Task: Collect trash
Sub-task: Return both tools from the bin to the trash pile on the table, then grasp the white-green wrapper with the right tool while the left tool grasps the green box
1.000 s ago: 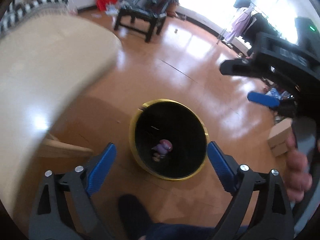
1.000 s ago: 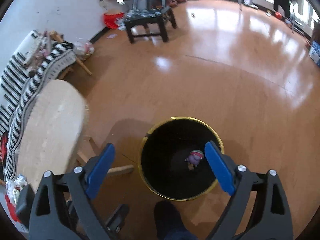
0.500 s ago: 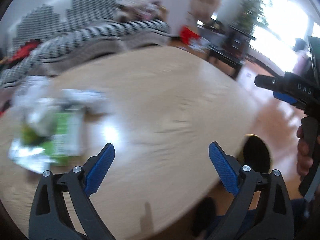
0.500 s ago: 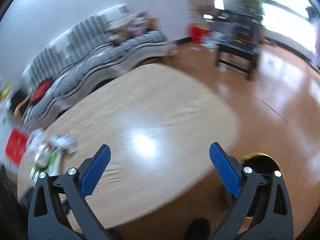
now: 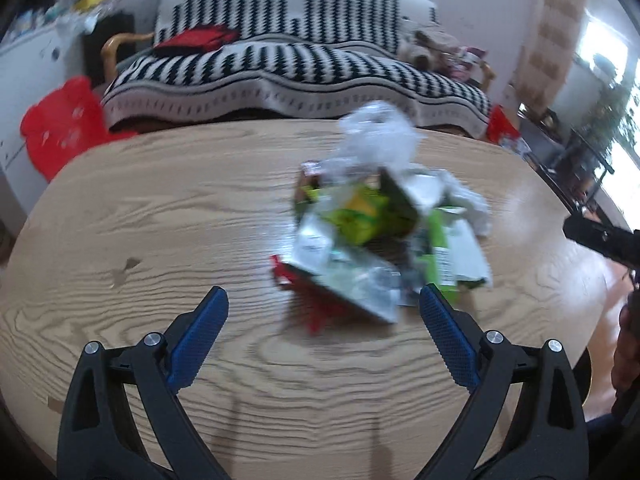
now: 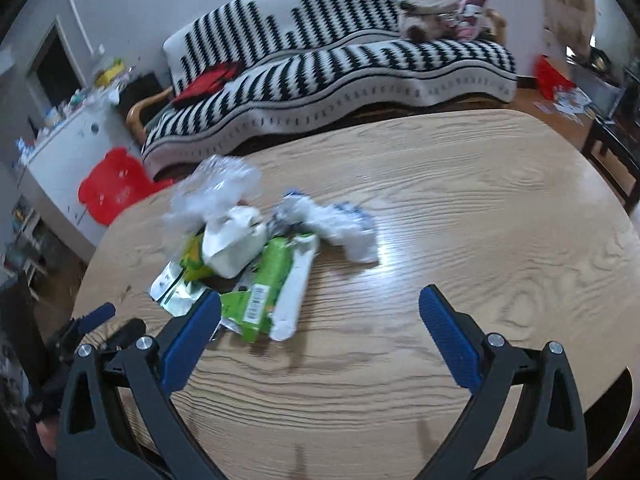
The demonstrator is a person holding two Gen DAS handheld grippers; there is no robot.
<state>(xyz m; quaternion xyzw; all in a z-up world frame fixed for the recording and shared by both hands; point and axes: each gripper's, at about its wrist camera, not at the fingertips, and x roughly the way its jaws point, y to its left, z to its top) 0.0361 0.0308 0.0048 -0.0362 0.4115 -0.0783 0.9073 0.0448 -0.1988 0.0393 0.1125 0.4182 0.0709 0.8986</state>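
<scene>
A pile of trash [image 5: 384, 232] lies on the oval wooden table [image 5: 160, 216]: green wrappers, silver foil packets, a red wrapper, clear plastic and crumpled white paper. It also shows in the right wrist view [image 6: 256, 256], on the table's left half [image 6: 480, 216]. My left gripper [image 5: 322, 320] is open and empty just short of the pile. My right gripper [image 6: 320, 320] is open and empty; its left finger sits by the green wrapper [image 6: 260, 292]. The black bin with a gold rim [image 5: 586, 376] peeks out past the table's right edge.
A black-and-white striped sofa [image 5: 296, 60] stands behind the table. A red plastic stool [image 5: 60, 128] is at the left. A white cabinet [image 6: 60, 148] stands at the far left. The right gripper's body [image 5: 600, 236] shows at the left wrist view's right edge.
Both grippers have swung up from over the bin on the floor to the tabletop and now face the trash pile. Both stay open and empty.
</scene>
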